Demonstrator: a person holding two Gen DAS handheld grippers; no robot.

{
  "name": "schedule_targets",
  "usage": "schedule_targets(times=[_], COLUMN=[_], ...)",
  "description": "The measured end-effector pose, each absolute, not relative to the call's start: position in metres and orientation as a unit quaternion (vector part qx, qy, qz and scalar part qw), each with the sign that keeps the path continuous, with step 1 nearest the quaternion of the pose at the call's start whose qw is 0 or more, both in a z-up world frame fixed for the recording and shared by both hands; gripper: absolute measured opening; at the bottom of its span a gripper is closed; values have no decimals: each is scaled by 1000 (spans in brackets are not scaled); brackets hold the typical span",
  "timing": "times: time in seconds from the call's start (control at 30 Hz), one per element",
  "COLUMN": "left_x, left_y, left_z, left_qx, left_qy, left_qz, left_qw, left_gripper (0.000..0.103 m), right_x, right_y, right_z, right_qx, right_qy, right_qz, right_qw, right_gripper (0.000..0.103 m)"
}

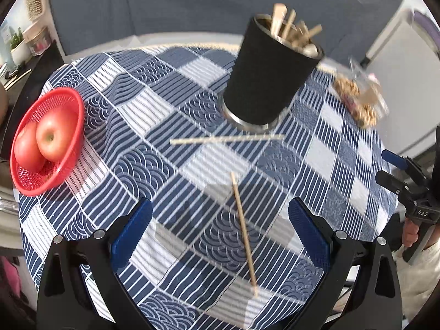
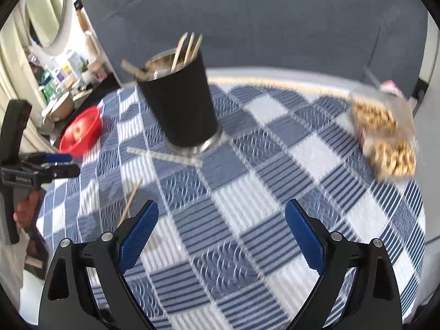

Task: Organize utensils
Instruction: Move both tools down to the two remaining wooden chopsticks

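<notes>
Left wrist view: the left gripper hangs over a round table under a blue-and-white patchwork cloth, its blue-padded fingers spread wide and released, nothing pressed between them. A thin, pale wooden chopstick lies on the cloth in the gap between the fingers, running from beyond their tips back toward the camera, touching neither pad. A second pale chopstick lies crosswise farther ahead, just in front of a tall black cylindrical holder with a steel base, crowded with wooden utensil handles. Well out past the left finger sits a red mesh plastic basket holding two red apples. Beyond the right finger lies a clear bag of brown snacks, blurred. The right gripper shows at the right edge.

Right wrist view: the right gripper also stands released, its fingers wide over bare cloth. The black holder rises ahead of the left finger, the crosswise chopstick at its foot; the other chopstick pokes out beside the left fingertip.
</notes>
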State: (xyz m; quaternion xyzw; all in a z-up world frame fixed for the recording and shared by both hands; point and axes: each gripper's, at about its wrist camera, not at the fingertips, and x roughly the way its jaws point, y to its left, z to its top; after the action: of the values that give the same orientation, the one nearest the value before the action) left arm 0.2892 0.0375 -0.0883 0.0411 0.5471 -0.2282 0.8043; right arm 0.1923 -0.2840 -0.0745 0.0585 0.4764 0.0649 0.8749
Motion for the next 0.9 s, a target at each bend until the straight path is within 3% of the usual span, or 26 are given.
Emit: schedule_targets(times=[0.3,0.63,0.9], left_x=[299,353,399], left_y=[28,19,12], left_z=[-98,-102,-117], left_qx=[92,179,246], left_qy=[540,531,527], left_qz=[-285,-386,-426], left_qw=[786,733,693], left_gripper=[97,97,97], right_x=[170,199,210], right_y=[-265,-241,-209], right_z=[-90,-104,-113], right_qx=[72,179,200], right_qy=[496,483,480], right_qz=[15,-66,-114], right_qw=[865,855,846], right_gripper=[89,89,89])
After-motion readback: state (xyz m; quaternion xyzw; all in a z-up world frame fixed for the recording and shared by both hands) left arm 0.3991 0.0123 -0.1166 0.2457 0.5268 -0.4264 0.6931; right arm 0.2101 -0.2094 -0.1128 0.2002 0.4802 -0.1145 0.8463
